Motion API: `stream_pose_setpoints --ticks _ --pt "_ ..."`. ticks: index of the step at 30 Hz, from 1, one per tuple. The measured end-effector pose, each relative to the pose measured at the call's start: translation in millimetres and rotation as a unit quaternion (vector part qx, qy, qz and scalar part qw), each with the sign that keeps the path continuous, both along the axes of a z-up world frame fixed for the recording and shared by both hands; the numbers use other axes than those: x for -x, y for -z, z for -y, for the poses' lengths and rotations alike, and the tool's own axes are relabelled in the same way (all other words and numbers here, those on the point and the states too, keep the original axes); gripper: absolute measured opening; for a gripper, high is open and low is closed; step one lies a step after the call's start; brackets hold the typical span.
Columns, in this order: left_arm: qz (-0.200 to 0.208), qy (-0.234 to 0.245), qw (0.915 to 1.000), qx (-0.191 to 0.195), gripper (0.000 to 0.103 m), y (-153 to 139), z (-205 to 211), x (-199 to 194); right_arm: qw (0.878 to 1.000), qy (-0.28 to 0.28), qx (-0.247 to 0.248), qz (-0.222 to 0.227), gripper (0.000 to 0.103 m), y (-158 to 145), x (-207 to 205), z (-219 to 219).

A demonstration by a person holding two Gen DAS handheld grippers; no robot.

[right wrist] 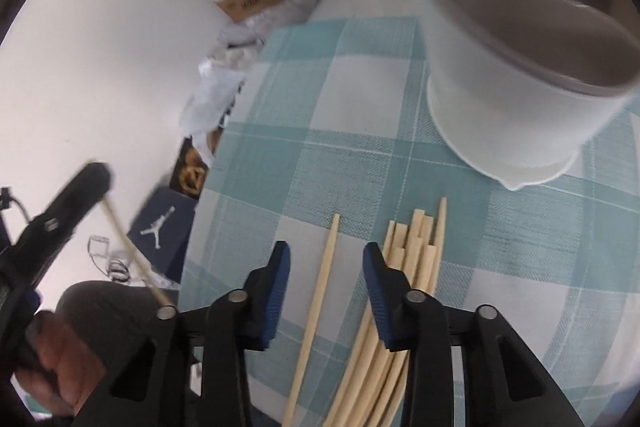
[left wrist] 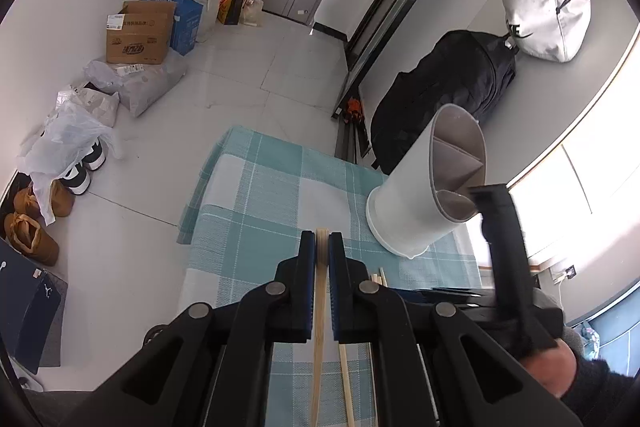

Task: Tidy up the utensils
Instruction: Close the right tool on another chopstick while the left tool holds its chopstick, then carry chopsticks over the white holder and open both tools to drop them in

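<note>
Clamped between my left gripper (left wrist: 322, 247) pads is one chopstick (left wrist: 319, 331), lifted over the checked tablecloth (left wrist: 260, 187). My right gripper (right wrist: 326, 259) hangs with jaws apart and nothing pinched, straddling a lone chopstick (right wrist: 320, 291) beside the chopstick bundle (right wrist: 404, 287). Near the cloth's far edge stands the white utensil holder (right wrist: 500, 115).

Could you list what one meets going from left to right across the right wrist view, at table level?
Left gripper holding a chopstick → single chopstick between the right gripper's open jaws → chopstick bundle → white utensil holder.
</note>
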State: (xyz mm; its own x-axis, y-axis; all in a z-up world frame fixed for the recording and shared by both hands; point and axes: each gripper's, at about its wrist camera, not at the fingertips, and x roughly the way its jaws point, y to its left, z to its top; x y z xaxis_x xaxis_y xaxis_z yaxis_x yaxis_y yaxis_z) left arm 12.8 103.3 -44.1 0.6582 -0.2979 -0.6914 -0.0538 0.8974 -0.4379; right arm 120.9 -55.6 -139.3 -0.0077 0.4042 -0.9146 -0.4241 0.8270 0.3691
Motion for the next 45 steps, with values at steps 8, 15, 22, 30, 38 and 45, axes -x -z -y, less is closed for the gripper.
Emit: stream_pose_setpoints --ticks 8,15,22,30,38,45 --pt "0.005 -0.008 0.9997 0.025 0.002 -1.8 -17.2 3.9 0.995 -0.042 0.093 -0.018 0.035 19.3 -8.0 -34.4" --pt "0.019 -0.010 0.9995 0.023 0.002 -8.6 -21.6 8.3 0.977 -0.119 0.179 0.017 0.055 20.6 16.4 -66.3" --pt "0.023 -0.018 0.9991 0.030 0.002 -9.6 -30.1 13.9 0.974 -0.098 0.199 0.043 0.021 19.7 20.6 -66.6" --pt "0.024 -0.020 0.9993 0.020 0.002 -9.0 -28.4 14.1 0.978 -0.088 0.178 0.056 0.005 14.9 22.9 -62.3" --pt "0.027 -0.017 0.9994 0.009 0.002 -8.8 -23.7 18.4 0.988 -0.031 0.078 0.126 0.004 -34.6 24.0 -30.2" --pt "0.031 0.001 0.9995 -0.008 0.002 -14.0 -4.6 21.6 0.978 0.038 -0.057 0.198 0.004 -90.1 42.5 43.3"
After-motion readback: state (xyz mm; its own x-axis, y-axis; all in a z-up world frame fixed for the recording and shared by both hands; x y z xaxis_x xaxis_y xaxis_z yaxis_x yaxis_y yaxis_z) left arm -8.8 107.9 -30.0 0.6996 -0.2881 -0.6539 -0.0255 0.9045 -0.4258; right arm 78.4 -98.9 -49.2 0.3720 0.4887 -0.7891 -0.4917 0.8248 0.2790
